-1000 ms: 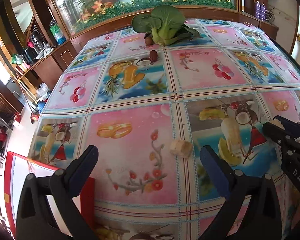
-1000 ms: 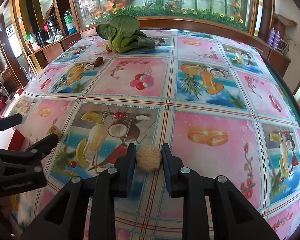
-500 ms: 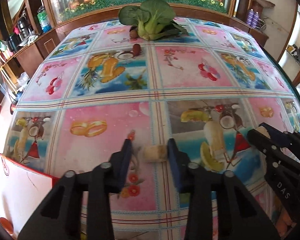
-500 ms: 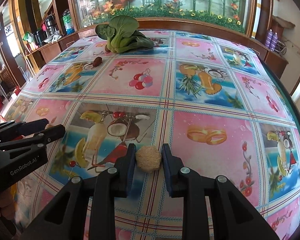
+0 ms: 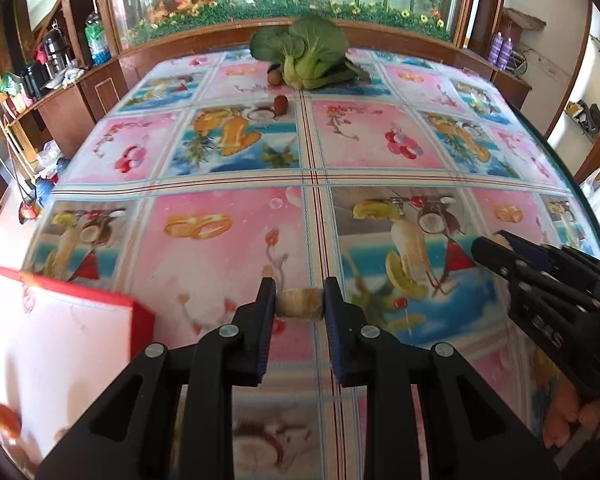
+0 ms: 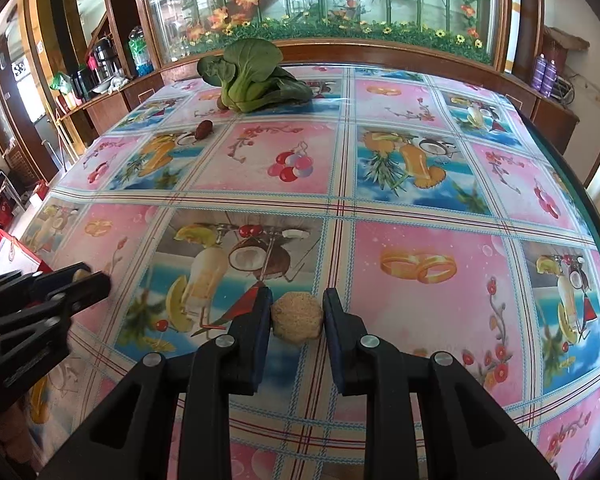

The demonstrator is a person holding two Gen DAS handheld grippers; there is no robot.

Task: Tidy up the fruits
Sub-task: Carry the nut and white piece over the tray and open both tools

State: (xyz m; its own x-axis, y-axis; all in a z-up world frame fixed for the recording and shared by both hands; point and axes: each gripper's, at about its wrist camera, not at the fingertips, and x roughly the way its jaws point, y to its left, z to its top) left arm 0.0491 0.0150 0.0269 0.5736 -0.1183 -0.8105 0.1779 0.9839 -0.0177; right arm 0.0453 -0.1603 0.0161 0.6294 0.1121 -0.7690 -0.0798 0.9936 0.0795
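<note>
My left gripper (image 5: 300, 304) is shut on a small tan fruit piece (image 5: 300, 305) just above the patterned tablecloth. My right gripper (image 6: 296, 314) is shut on a round, rough tan fruit (image 6: 297, 317) over the cloth. Each gripper shows in the other's view: the right gripper (image 5: 496, 250) at the right edge, the left gripper (image 6: 86, 280) at the left edge. A dark red fruit (image 5: 281, 105) and a brown fruit (image 5: 275, 77) lie far back beside a bok choy (image 5: 306, 54).
A red-rimmed white tray (image 5: 60, 340) sits at the near left of the table, with an orange fruit (image 5: 6, 420) in it. The table's right edge (image 6: 592, 216) curves down. A wooden counter with an aquarium stands behind the table.
My left gripper closed from wide open onto the tan fruit piece and swung left, bringing the tray into view. My right gripper kept hold of the round fruit and barely moved.
</note>
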